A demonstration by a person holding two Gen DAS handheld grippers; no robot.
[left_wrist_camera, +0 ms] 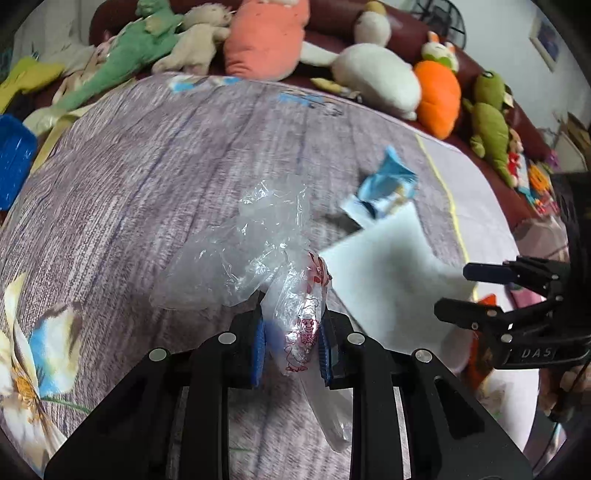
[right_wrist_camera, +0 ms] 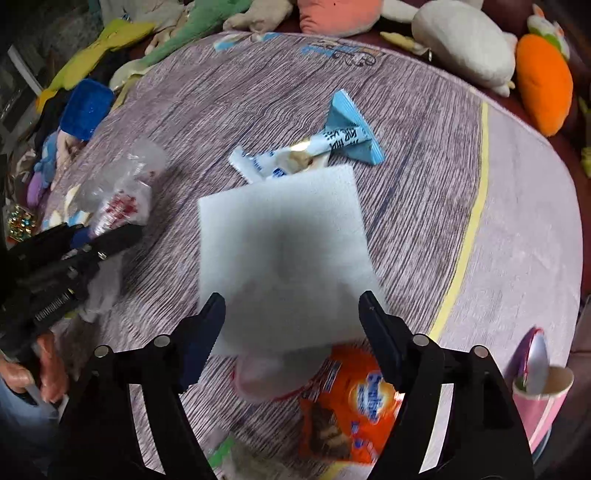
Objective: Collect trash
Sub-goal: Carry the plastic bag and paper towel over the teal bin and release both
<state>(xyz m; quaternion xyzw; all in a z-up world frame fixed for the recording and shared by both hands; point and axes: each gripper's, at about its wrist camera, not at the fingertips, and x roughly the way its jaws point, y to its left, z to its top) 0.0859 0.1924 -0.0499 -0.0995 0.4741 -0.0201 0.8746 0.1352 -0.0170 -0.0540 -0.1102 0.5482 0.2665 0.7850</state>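
Observation:
My left gripper [left_wrist_camera: 293,334] is shut on a clear plastic bag [left_wrist_camera: 255,251] with red print, held above the round rug [left_wrist_camera: 147,158]; it also shows in the right wrist view [right_wrist_camera: 118,199]. My right gripper [right_wrist_camera: 291,314] is open, its fingers on either side of a white foam sheet [right_wrist_camera: 284,258] that looks blurred and tilted; whether it touches the fingers I cannot tell. The sheet also shows in the left wrist view [left_wrist_camera: 388,266]. A blue and white wrapper [right_wrist_camera: 325,144] lies on the rug beyond the sheet. An orange snack packet [right_wrist_camera: 354,406] lies under the right gripper.
Plush toys [left_wrist_camera: 266,37] line a dark red sofa [left_wrist_camera: 402,33] behind the rug. A blue tray [right_wrist_camera: 86,109] sits at the rug's left edge. A pink paper cup [right_wrist_camera: 543,398] holding a spoon stands at the right. A pale wrapper [right_wrist_camera: 266,373] lies by the orange packet.

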